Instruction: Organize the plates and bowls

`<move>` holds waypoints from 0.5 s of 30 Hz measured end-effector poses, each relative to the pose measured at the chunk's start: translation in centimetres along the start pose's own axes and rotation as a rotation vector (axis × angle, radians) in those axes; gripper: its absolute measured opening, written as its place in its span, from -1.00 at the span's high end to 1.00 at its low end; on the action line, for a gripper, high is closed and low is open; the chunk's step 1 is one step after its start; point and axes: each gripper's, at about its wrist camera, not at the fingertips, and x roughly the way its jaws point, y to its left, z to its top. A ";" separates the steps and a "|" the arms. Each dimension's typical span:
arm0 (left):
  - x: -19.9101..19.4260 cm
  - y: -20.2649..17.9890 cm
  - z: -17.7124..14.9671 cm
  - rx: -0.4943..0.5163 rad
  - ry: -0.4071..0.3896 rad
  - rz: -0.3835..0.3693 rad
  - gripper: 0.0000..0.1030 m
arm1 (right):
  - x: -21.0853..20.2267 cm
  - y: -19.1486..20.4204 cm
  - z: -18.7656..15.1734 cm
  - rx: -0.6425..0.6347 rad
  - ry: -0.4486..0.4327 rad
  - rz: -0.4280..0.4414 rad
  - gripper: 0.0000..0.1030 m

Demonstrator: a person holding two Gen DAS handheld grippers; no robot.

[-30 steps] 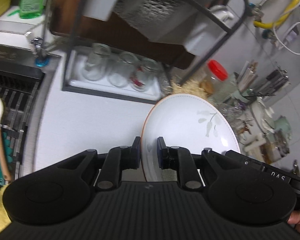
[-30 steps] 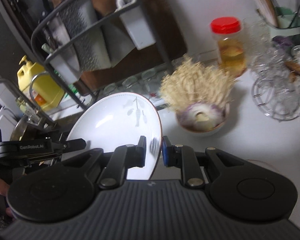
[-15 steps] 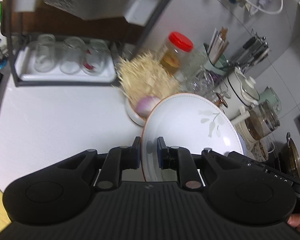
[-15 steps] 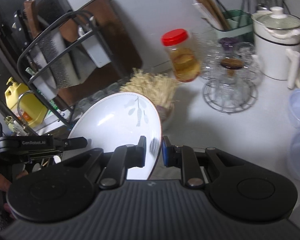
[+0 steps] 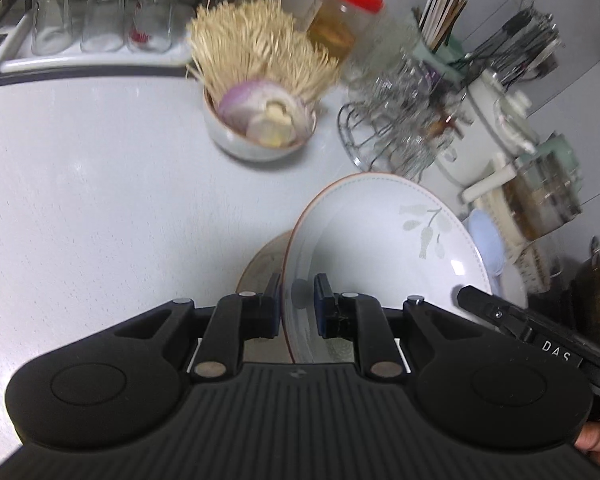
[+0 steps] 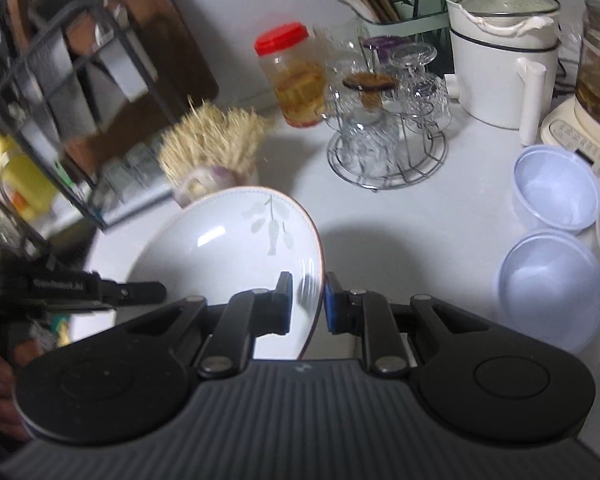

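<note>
You hold the white ceramic plate with leaf motif (image 5: 384,248) above the counter, left gripper (image 5: 297,304) and right gripper (image 6: 307,304) each clenched on opposite rims. Likely rigid, glazed-slippery, breakable: keep rim grips.

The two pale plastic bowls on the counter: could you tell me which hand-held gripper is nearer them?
Right. The right hand-held gripper grips the plate rim beside the plastic bowls; the left hand-held gripper grips the opposite rim.

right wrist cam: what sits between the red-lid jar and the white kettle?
In the right wrist view, a wire rack of upturned glasses sits between the jar and kettle.
</note>
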 end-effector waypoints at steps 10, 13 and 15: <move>2.8 1.6 -1.5 -0.039 0.050 0.084 0.62 | 3.3 -0.8 -1.6 -0.055 0.084 0.025 0.62; 3.3 1.1 -1.4 -0.019 0.050 0.107 0.62 | 3.9 -0.6 -2.1 -0.067 0.089 0.000 0.62; 3.4 0.6 -1.3 -0.002 0.040 0.121 0.62 | 4.0 -0.9 -2.0 -0.051 0.082 -0.001 0.62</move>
